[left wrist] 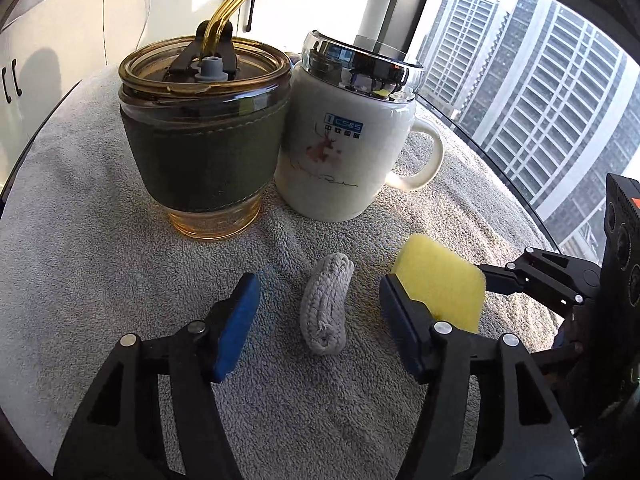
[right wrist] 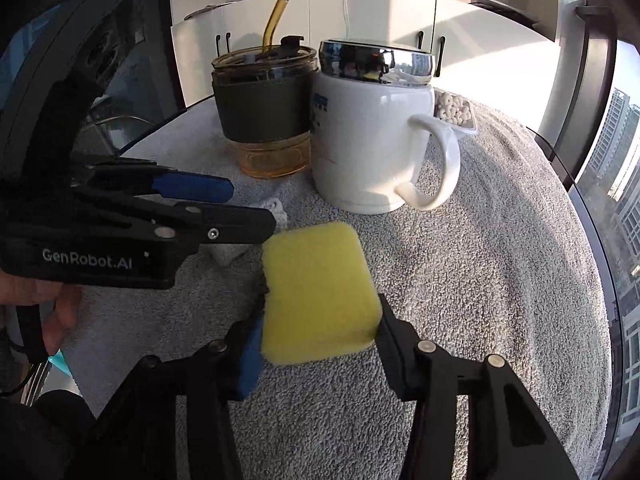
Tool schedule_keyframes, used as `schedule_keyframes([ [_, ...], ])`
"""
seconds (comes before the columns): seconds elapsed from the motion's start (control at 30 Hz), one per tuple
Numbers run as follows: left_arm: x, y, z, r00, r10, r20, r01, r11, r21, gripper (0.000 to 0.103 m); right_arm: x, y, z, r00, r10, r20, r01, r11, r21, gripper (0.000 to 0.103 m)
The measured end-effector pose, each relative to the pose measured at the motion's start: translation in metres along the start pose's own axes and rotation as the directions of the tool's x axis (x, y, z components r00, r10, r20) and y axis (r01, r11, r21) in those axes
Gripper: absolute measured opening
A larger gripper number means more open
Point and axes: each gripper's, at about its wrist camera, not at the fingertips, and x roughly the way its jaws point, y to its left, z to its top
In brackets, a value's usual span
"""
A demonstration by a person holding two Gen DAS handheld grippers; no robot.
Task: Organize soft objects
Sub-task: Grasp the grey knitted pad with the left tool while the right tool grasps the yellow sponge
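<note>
rolled cloth (right wrist: 276, 210) mostly hidden — behind left gripper (right wrist: 240, 204) (mug print blurred)

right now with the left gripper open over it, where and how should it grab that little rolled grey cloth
Grip the rolled grey cloth across its narrow middle, coming straight down from above. It lies flat on the towel, long axis running away from the left gripper, whose open fingers already straddle it. The yellow sponge, in the right gripper, sits close alongside.

A looped grey terry towel (left wrist: 100, 240) covers the surface. The yellow sponge (right wrist: 320, 292) looks porous and matt, the white mug (right wrist: 368, 148) glossy ceramic under a mirror-bright metal lid (right wrist: 376, 62); the tumbler (left wrist: 204, 136) is amber glass.
</note>
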Motion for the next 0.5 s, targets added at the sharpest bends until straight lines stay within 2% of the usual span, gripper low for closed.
schedule_keyframes([
  [0.2, 0.018, -0.004, -0.008, 0.999, 0.015, -0.031, -0.013, 0.998, 0.056, 0.061, -0.010, -0.019, -0.006, 0.999, -0.032, 0.002, 0.032, 0.998, 0.047, 0.052],
  [0.27, 0.017, -0.006, -0.008, 0.999, 0.037, -0.022, -0.036, 0.997, 0.070, 0.045, -0.010, -0.021, -0.008, 0.999, -0.036, -0.002, 0.036, 0.998, 0.054, 0.052],
  [0.3, 0.015, -0.006, -0.007, 0.999, 0.030, -0.022, -0.029, 0.997, 0.073, 0.029, -0.009, -0.022, -0.009, 0.999, -0.035, -0.006, 0.035, 0.998, 0.057, 0.052],
  [0.33, 0.014, -0.004, -0.006, 0.999, 0.024, -0.022, -0.023, 0.997, 0.070, 0.020, -0.009, -0.021, -0.010, 0.999, -0.033, -0.009, 0.033, 0.998, 0.058, 0.052],
  [0.5, 0.004, -0.004, -0.013, 1.000, 0.025, 0.010, -0.025, 0.997, 0.078, 0.019, -0.005, -0.023, -0.011, 1.000, -0.029, -0.010, 0.029, 0.997, 0.066, 0.052],
])
